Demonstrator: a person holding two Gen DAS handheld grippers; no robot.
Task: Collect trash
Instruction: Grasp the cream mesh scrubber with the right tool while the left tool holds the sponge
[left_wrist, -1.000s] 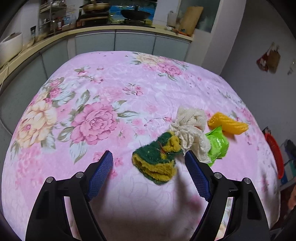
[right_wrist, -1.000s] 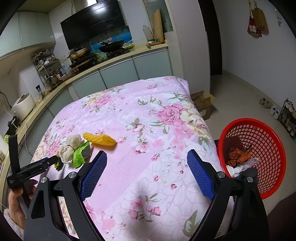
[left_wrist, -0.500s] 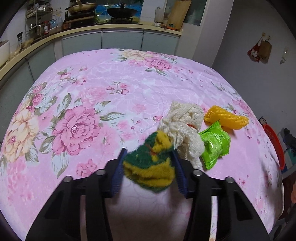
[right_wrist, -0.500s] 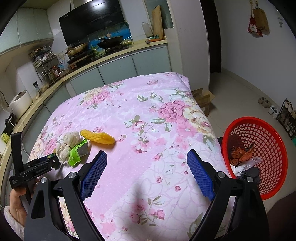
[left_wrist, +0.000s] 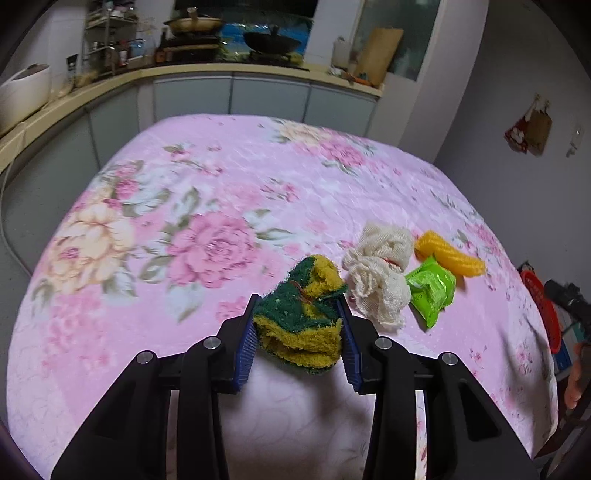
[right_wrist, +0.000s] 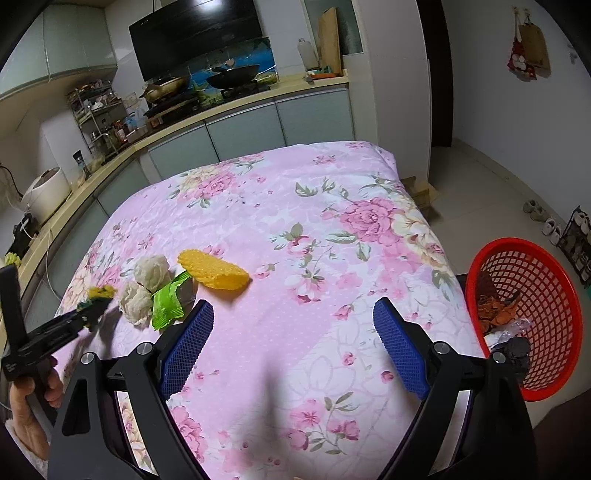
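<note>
A second ago our left gripper (left_wrist: 299, 332) stood open around the sponge (left_wrist: 301, 314) on the cloth (left_wrist: 207, 206); now its pads are clamped on the sponge. We have lifted it off the cloth, away from the rag (left_wrist: 380, 273) it lay against. Our right gripper (right_wrist: 291, 347) has barely shifted.

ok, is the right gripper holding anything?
No, the right gripper is open with only the pink tablecloth showing between its blue pads.
</note>
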